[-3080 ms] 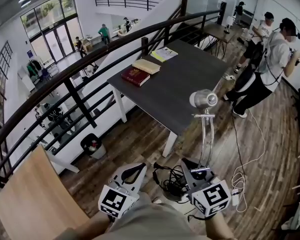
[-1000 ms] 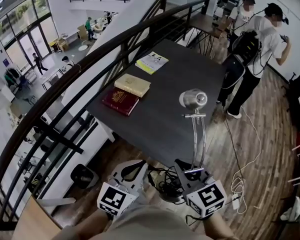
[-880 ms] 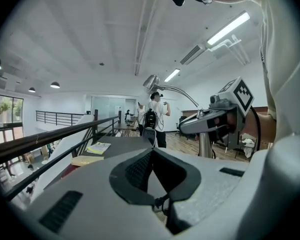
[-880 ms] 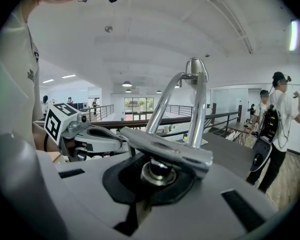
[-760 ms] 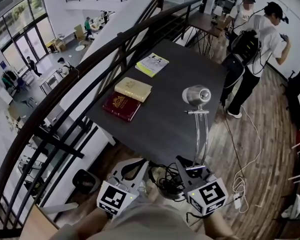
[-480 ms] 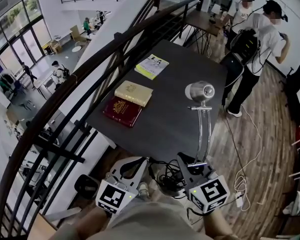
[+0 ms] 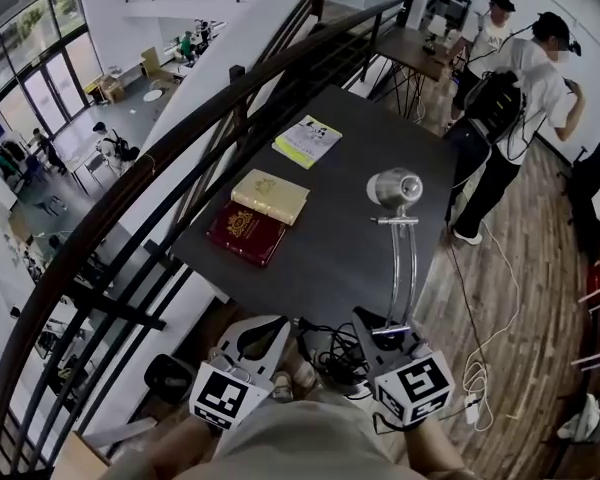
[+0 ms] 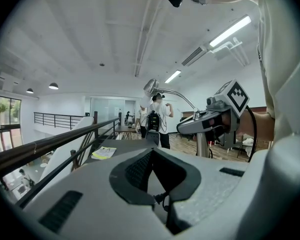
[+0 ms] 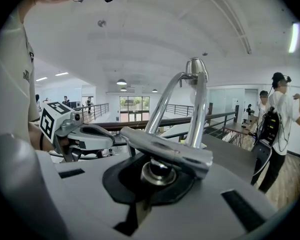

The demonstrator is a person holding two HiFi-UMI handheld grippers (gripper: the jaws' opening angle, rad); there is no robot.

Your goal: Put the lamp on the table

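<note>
A chrome desk lamp [image 7: 408, 268] stands upright in my right gripper [image 7: 390, 334], which is shut on the lamp's base. Its round head [image 7: 395, 188] shows over the dark table [image 7: 350, 238]. In the right gripper view the base knob sits between the black pads, and the lamp [image 9: 197, 109] arches up above my right gripper [image 9: 157, 184]. My left gripper [image 7: 278, 323] is beside it, shut, fingertips touching. A black cord bundle [image 7: 330, 360] hangs between the grippers. Whether the left gripper [image 8: 151, 153] pinches it I cannot tell. The lamp [image 8: 151, 85] and table [image 8: 135, 145] also show in the left gripper view.
On the table lie a red book [image 7: 245, 233], a tan book [image 7: 270, 196] and a yellow-green booklet [image 7: 308, 140]. A black railing [image 7: 180, 138] runs along the table's left side. Two people [image 7: 520, 98] stand on the wood floor beyond its right end. A white cable [image 7: 480, 368] trails there.
Both grippers and the lamp have moved forward to the table's near edge. The lamp stays upright in the right gripper. The people at the right have shifted slightly.
</note>
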